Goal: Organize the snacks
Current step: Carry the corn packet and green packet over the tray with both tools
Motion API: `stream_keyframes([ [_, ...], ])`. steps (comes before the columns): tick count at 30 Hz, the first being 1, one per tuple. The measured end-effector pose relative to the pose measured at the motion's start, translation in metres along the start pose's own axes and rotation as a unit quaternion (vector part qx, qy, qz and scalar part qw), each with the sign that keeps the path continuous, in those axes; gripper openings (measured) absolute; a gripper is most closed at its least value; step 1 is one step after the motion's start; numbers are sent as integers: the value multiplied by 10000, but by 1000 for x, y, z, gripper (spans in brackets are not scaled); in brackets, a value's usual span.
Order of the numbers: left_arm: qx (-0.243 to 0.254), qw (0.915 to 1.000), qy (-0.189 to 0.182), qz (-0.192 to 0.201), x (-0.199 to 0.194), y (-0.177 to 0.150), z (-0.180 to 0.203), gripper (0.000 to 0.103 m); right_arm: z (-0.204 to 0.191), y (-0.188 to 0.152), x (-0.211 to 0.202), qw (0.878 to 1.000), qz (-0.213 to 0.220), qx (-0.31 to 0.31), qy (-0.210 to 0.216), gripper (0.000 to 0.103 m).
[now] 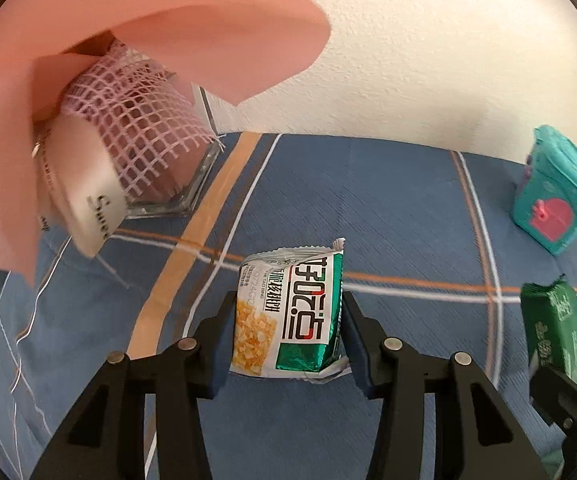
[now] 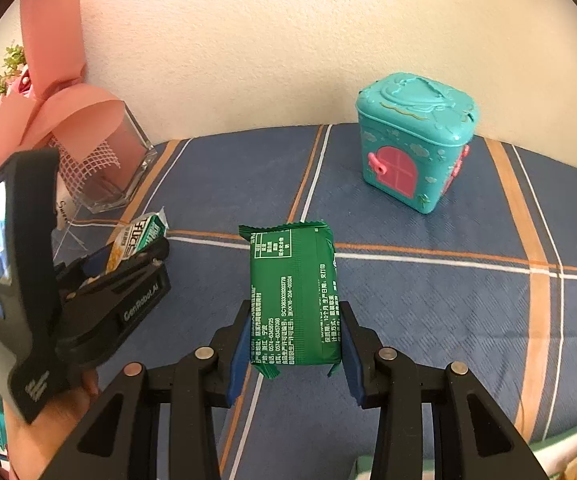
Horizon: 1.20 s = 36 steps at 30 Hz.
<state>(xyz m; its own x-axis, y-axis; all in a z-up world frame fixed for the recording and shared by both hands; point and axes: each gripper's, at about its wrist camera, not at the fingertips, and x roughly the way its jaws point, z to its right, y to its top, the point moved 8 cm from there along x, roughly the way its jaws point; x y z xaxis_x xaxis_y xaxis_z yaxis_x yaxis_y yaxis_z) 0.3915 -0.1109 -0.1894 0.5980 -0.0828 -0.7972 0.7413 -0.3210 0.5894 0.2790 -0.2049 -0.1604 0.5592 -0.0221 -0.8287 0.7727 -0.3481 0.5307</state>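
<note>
Nearby, vase [image 1: 156, 168] and teal box [image 2: 414, 152] flank each tool [image 1: 286, 320] [image 2: 294, 332] clenching its snack packet [image 1: 288, 312] [image 2: 294, 292].

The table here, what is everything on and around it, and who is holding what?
White-and-green snack packet: one, clamped in the left gripper.
Green snack packet: one, dark green, clamped in the right gripper.
Toy house box: one, teal with pink door, far right on the tablecloth.
Glass vase: one, clear, pink paper and netting, far left by the wall.
Tablecloth: one, blue with orange and white stripes.
Left gripper: black, blue pads.
Right gripper: black, blue pads.
Hand: one, holding the left gripper.
</note>
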Motion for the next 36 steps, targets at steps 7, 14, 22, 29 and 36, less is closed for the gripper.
stream_keyframes([
  [7, -338, 9991, -242, -69, -46, -17, -8, 50, -1, -17, -29, 9999, 17, 106, -32, 42],
  [14, -725, 9962, -480, -91, -95, -41, -16, 50, -2, -36, -72, 9997, 119, 221, -64, 42],
  [22, -1165, 9893, -869, -123, -162, -79, -15, 50, -1, -71, -128, 9989, 287, 327, -158, 42],
  [29, -1276, 9844, -1209, -53, -215, -115, 2, 50, 7, -116, -167, 9984, 347, 299, -324, 42],
  [36, -1008, 9832, -1517, -109, -246, -149, 39, 50, 36, -171, -182, 9972, 49, 514, -548, 42],
])
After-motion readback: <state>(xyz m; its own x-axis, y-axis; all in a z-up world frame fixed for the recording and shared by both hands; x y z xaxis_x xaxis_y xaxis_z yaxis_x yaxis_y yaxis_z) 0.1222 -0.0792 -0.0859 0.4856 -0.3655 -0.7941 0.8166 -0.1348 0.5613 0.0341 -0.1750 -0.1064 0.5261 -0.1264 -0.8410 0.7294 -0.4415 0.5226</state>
